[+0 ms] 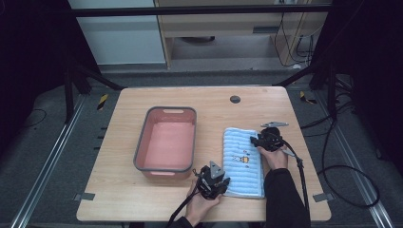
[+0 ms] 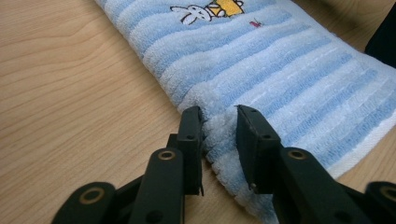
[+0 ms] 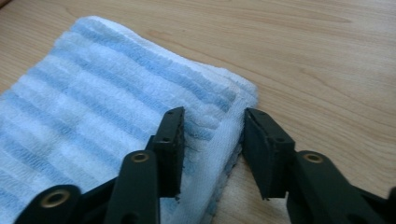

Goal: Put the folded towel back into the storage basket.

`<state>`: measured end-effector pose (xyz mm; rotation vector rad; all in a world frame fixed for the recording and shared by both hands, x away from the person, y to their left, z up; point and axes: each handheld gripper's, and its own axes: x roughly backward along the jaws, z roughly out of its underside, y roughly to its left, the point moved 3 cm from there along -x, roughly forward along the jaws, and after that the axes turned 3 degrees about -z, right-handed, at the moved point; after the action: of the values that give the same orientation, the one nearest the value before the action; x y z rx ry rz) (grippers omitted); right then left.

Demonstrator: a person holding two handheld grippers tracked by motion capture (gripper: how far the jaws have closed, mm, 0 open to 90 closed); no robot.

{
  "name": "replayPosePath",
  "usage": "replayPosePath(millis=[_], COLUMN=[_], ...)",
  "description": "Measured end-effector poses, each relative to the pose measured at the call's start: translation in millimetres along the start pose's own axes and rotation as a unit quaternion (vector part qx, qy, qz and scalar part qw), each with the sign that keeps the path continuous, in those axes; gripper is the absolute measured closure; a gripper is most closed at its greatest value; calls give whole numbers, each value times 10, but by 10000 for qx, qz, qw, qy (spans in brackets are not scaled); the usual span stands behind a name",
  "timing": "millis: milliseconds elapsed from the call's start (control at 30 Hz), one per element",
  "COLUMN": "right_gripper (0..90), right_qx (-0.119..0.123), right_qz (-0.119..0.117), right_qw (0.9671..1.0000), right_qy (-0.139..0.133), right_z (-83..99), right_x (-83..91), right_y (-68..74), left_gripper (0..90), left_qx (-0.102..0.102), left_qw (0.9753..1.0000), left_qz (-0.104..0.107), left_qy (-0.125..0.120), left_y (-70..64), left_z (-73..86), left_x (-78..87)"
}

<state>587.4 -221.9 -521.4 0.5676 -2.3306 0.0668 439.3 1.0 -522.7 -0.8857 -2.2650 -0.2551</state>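
A folded towel (image 1: 243, 156) with light and darker blue stripes and a small embroidered cartoon lies on the right half of the wooden table. My left gripper (image 1: 224, 183) is at the towel's near left corner. In the left gripper view its jaws (image 2: 219, 116) pinch the puckered edge of the towel (image 2: 280, 60). My right gripper (image 1: 261, 141) is at the towel's far right edge. In the right gripper view it (image 3: 212, 119) stands open astride the edge of the towel (image 3: 93, 84), one jaw on top and the other at the side by the bare wood.
A pink basin with a grey rim (image 1: 140, 147) stands empty on the table left of the towel, close to the left gripper. A small dark round cap (image 1: 235, 99) sits near the table's far edge. Cables trail off the table's right side.
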Motion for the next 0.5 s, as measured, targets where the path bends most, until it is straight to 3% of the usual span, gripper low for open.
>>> replayPosePath(millis=[233, 500], right_gripper=[752, 809], right_qx=[48, 97], right_qz=[-86, -54], right_qw=[10000, 9999], right_qy=[9, -2], right_z=[0, -1], right_x=[3, 3], right_y=[44, 89], left_gripper=[777, 843], left_qx=[72, 114], left_qw=[10000, 9999], left_qz=[4, -10], left_qy=[29, 12], left_y=[-17, -21], left_z=[-5, -6], left_x=[-2, 4])
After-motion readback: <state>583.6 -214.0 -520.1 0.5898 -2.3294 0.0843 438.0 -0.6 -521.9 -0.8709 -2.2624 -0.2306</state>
